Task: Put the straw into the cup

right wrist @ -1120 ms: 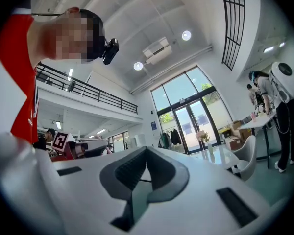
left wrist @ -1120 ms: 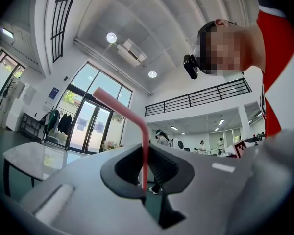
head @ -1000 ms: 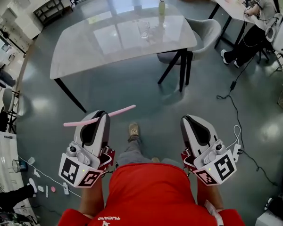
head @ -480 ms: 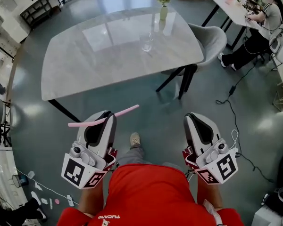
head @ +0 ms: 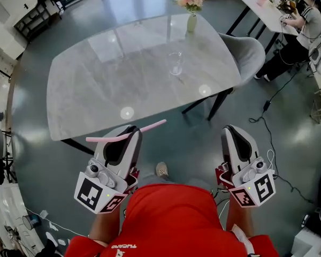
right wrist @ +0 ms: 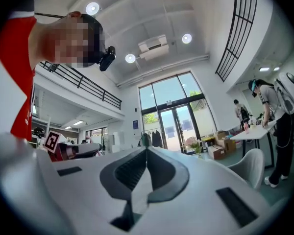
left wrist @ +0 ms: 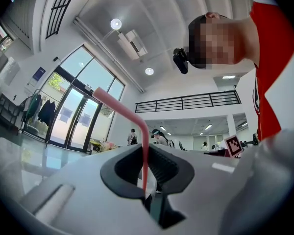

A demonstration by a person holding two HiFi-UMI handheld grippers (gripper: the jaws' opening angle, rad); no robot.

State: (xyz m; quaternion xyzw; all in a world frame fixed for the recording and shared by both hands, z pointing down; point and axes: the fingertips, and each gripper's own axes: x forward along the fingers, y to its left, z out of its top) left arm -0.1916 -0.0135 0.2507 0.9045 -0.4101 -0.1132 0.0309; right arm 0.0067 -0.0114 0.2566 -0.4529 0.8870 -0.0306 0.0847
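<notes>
one large grey stone-look table (head: 96,84) fills the upper half of the head view, standing on a dark glossy floor (head: 192,138). a grey chair (head: 251,50) sits at its right end. at the bottom, the person's red shirt (head: 166,218) shows between the two grippers, both held short of the table's near edge.

the left gripper (head: 129,130) is clamped on a pink straw (head: 150,127), which lies crosswise at the jaw tips and sticks out to both sides. in the left gripper view the straw (left wrist: 118,105) rises from between the dark pads of the left gripper (left wrist: 146,148) and bends off toward the upper left. the right gripper (head: 234,130) is well apart from the left one. in its own view the right gripper (right wrist: 147,150) has its jaws pressed together and holds nothing.

a small vase (head: 191,21) of pink flowers stands at the table's far edge. a clear cup (head: 175,63) stands upright just in front of it, toward the table's right side and well apart from the straw.
</notes>
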